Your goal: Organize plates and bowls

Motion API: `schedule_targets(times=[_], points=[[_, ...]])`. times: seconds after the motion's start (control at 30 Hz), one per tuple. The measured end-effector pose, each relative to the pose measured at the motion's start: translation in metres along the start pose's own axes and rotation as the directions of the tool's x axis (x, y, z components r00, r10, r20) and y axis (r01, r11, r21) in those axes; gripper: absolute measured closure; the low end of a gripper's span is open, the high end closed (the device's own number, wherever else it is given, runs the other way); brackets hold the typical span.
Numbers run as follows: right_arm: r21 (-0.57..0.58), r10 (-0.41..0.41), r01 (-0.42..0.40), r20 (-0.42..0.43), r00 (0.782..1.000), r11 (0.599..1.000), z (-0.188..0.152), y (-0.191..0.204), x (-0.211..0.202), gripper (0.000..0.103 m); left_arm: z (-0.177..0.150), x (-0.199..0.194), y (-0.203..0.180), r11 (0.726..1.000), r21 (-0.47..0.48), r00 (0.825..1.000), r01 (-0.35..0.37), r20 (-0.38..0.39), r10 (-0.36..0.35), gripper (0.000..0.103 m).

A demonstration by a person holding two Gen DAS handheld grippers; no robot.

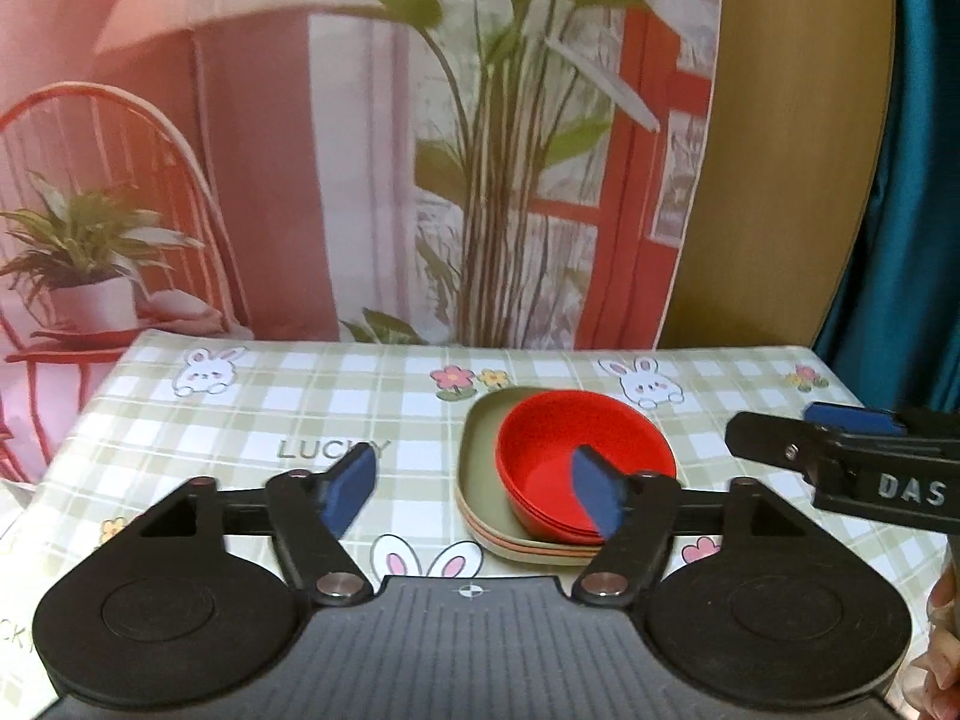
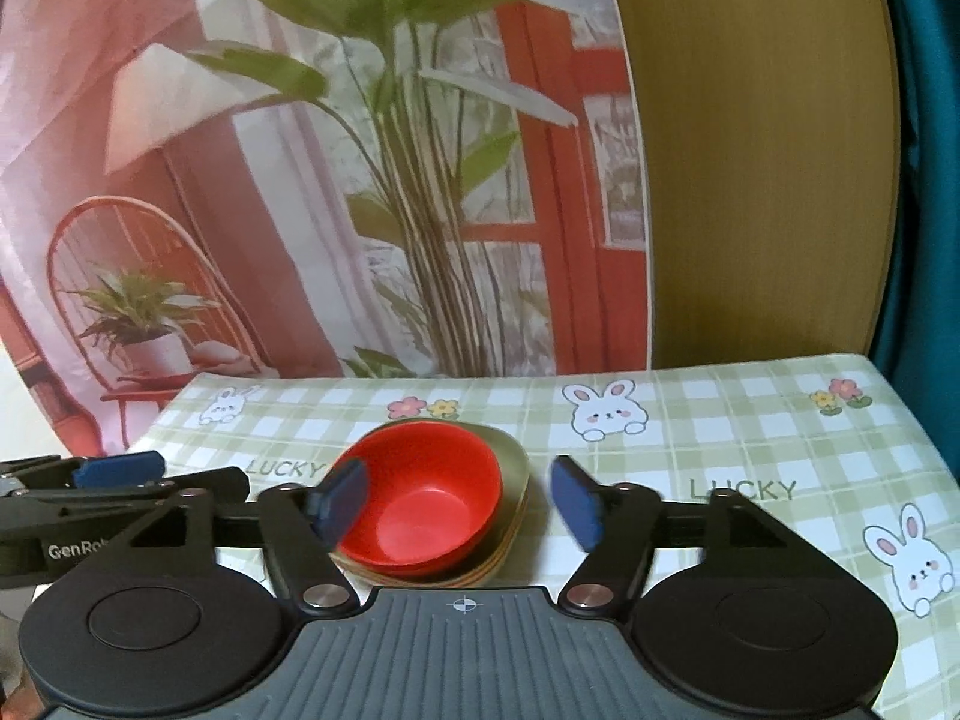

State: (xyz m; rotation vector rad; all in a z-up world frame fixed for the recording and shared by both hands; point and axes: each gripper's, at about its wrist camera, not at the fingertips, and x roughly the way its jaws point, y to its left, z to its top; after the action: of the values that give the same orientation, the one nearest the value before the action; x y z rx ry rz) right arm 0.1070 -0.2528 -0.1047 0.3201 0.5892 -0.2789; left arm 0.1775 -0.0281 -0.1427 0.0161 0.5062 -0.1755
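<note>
Both grippers, left and right, stood released, empty; red bowls nested on stacked plates at twelve o'clock.

You have two grippers in play: the left gripper and the right gripper, each with two blue pads, both spread wide with nothing between them. At about one o'clock from your left gripper sits one stack of red bowls; the nested rims suggest three or four, hard to count exactly. Under it lies one pile of plates, at least three by the coloured edges. One checked tablecloth carries it all.
</note>
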Motion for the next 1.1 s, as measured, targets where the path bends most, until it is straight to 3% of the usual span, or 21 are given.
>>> schedule_targets(times=[0.13, 0.23, 0.6, 0.73, 1.1], points=[[-0.012, 0.006, -0.006, 0.027, 1.0, 1.0, 0.001, 0.009, -0.02, 0.008, 0.001, -0.017, 0.003, 0.999, 0.008, 0.999, -0.038, 0.025, 0.038, 0.024], [-0.023, 0.005, -0.004, 0.045, 0.999, 1.0, 0.005, 0.015, -0.034, 0.001, 0.003, -0.034, 0.005, 0.998, 0.021, 0.997, -0.063, 0.048, 0.062, 0.023], [-0.049, -0.053, 0.06, 0.146, 0.988, 0.997, 0.027, 0.038, -0.106, 0.0, 0.028, -0.108, 0.017, 0.997, 0.001, 0.987, -0.083, 0.136, 0.082, 0.019], [-0.047, -0.06, 0.07, 0.19, 0.98, 0.996, 0.038, 0.046, -0.139, 0.0, 0.042, -0.141, 0.013, 0.988, 0.039, 0.971, -0.15, 0.194, 0.14, 0.019], [-0.044, -0.085, 0.099, 0.25, 0.964, 0.994, 0.049, 0.063, -0.192, 0.0, 0.051, -0.212, 0.014, 0.987, 0.013, 0.949, -0.158, 0.28, 0.148, 0.018]])
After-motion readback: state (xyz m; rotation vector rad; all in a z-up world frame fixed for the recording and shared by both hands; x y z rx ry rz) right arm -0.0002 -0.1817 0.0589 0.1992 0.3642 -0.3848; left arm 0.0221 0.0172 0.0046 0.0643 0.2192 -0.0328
